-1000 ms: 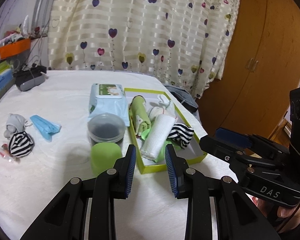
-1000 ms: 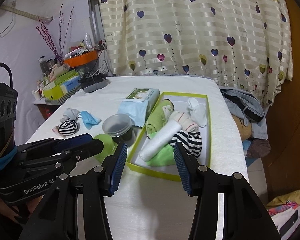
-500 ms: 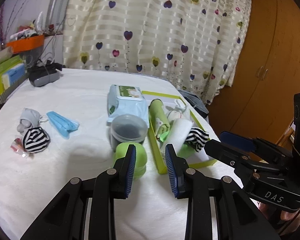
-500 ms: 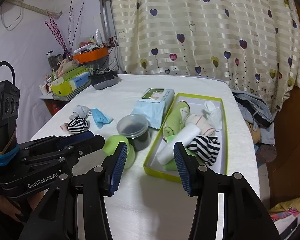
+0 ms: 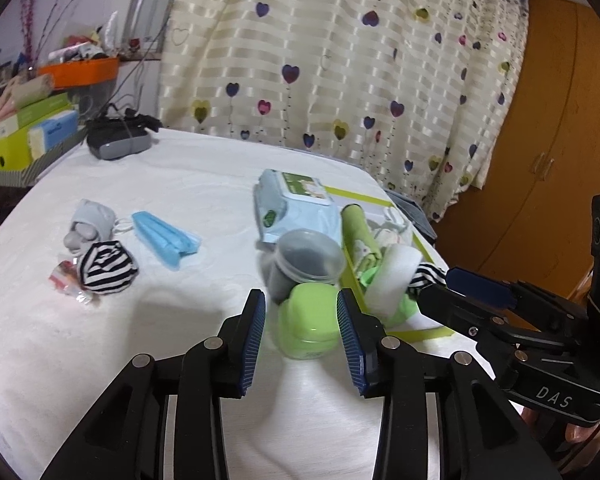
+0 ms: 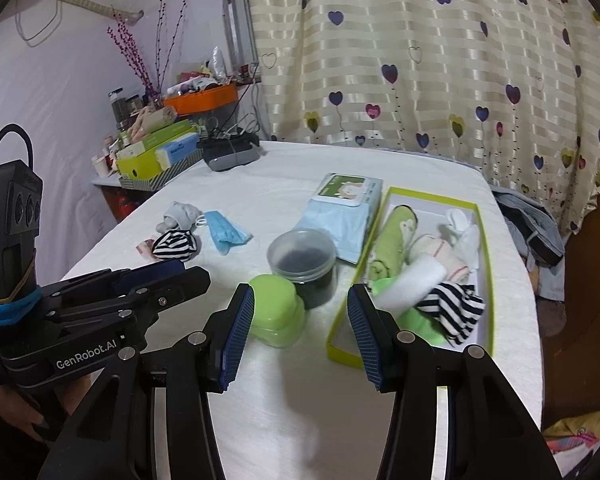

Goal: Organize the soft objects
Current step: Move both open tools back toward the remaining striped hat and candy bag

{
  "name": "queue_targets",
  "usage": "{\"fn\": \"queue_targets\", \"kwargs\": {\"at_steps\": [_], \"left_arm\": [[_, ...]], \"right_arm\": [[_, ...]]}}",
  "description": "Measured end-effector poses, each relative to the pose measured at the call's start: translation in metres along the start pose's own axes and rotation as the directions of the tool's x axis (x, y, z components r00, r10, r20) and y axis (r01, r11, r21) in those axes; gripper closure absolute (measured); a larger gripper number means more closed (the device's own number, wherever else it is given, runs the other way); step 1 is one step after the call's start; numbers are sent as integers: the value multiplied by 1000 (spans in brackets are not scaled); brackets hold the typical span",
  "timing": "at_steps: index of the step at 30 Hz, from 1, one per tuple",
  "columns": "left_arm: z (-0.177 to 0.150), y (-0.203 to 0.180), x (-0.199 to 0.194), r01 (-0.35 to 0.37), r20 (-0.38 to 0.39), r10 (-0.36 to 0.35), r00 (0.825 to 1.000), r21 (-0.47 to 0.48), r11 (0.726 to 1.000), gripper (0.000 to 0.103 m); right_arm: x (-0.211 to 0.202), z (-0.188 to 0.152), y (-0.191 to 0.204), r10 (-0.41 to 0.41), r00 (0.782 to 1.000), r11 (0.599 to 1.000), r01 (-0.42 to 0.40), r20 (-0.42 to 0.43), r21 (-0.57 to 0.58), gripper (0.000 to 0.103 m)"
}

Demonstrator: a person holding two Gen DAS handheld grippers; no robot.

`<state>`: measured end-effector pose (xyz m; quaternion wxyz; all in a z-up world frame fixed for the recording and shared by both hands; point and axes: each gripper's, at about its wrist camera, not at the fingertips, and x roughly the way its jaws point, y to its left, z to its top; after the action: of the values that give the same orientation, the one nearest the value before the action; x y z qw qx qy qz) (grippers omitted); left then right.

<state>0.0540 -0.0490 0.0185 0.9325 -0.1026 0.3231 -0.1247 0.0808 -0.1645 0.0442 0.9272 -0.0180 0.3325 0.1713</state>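
Nearest, left tongs (image 5: pixel 301 334) above the white counter (image 5: pixel 100 340), blue-padded jaws opening, nothing pressed between the pads, a lime-green lidded tub (image 5: pixel 310 320) seen in the gap just beyond the tips. Right tongs (image 6: pixel 301 332) alongside, jaws standing apart and empty, framing bare cloth between that same green tub (image 6: pixel 277 310) and the near corner of a yellow-green rimmed box (image 6: pixel 487 264). Each tool visible in the other's view, held low at the side by a hand. Just behind the tub and touching it, a clear plastic jar (image 5: pixel 305 262) with dark contents. In the box, to the right of the jar, soft things already gathered: a black-and-white striped sock (image 6: pixel 456 304) at the near end, a white rolled towel (image 6: pixel 414 282) beside it, a green rolled cloth (image 6: pixel 394 242) along the left wall, pale socks (image 6: pixel 462 236) toward the far end. Against the box's left side, a light-blue pack of wet wipes (image 5: pixel 296 206). Well apart on the left of the counter, outside the box, a second striped sock bundle (image 5: pixel 106 266), a small wrapper touching it, a grey sock (image 5: pixel 88 226) just behind, and a blue face mask (image 5: pixel 166 238) beside those. Farther back, a dark grey device (image 5: pixel 118 142) with cables near the far edge. Beyond, a heart-patterned curtain (image 5: pixel 340 60) and a wooden wardrobe (image 5: pixel 556 140).
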Motion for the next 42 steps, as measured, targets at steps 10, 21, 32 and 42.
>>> {"fn": "queue_targets", "kwargs": {"at_steps": [10, 21, 32, 42], "left_arm": [[-1, 45, -14, -43, 25, 45, 999, -73, 996, 66], [-3, 91, -24, -105, 36, 112, 993, -152, 983, 64], [-4, 131, -26, -152, 33, 164, 986, -224, 963, 64], [-10, 165, -25, -185, 18, 198, 980, -283, 941, 64]], "right_arm": [[15, 8, 28, 57, 998, 997, -57, -1, -54, 48], [33, 17, 55, 103, 994, 989, -105, -24, -102, 48], [63, 28, 76, 131, 989, 982, -138, -66, -131, 48], [108, 40, 104, 150, 980, 973, -170, -134, -158, 48]]}}
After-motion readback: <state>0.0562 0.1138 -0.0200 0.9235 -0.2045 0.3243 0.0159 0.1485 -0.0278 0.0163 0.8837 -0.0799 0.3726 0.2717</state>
